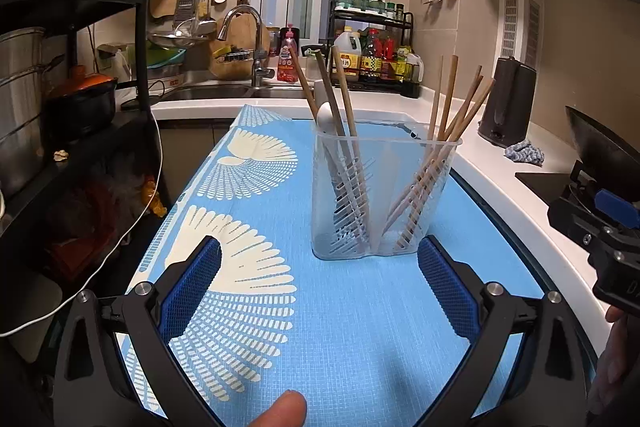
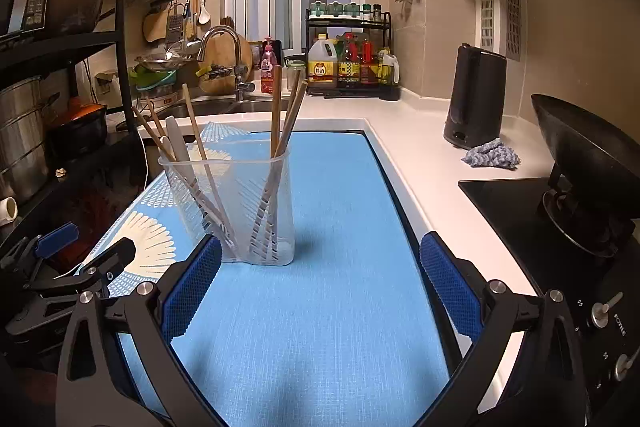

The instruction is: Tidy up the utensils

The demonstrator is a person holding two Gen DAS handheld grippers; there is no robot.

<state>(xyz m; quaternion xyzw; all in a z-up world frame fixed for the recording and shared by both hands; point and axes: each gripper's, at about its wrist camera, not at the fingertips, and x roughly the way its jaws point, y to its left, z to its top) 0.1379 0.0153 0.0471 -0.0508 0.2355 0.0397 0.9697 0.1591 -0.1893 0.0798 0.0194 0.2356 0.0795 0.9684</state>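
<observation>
While both sets of tongs hang low over the blue mat (image 1: 360, 307), nothing gripped yet. Left tongs (image 1: 319, 279) spread wide, blue pads (image 1: 192, 291) well apart, only patterned mat between them. Right tongs (image 2: 320, 277) likewise spread, jaws empty, bare blue mat in the gap.

Straight ahead of the left tongs: clear plastic utensil holder (image 1: 380, 195), upright on the mat, just beyond the fingertips and not touching them. Two compartments inside, split by a slotted divider. Left compartment: a few wooden chopsticks (image 1: 344, 99) leaning with a white spoon (image 1: 326, 119) (handle end hidden down in the slots). Right compartment: a fan of more chopsticks (image 1: 460, 115), tilted toward the right rim.

From the right wrist view, same holder sits left of centre, close by the left pad of the right tongs, whether touching it hard to tell. Left tongs visible at the lower left edge there, beside the holder.

Mat lying on a white worktop (image 2: 420, 163), white fan pattern along its left side. Farther back: sink (image 1: 212, 93) with a curved tap (image 1: 244, 31), a rack of sauce bottles (image 1: 376, 59) by the window. Off to the right: dark kettle (image 2: 476, 95), crumpled blue cloth (image 2: 492, 155), black wok (image 2: 584, 155) on the hob. Fingertip (image 1: 284, 409) peeking in at the bottom edge of the left view.
</observation>
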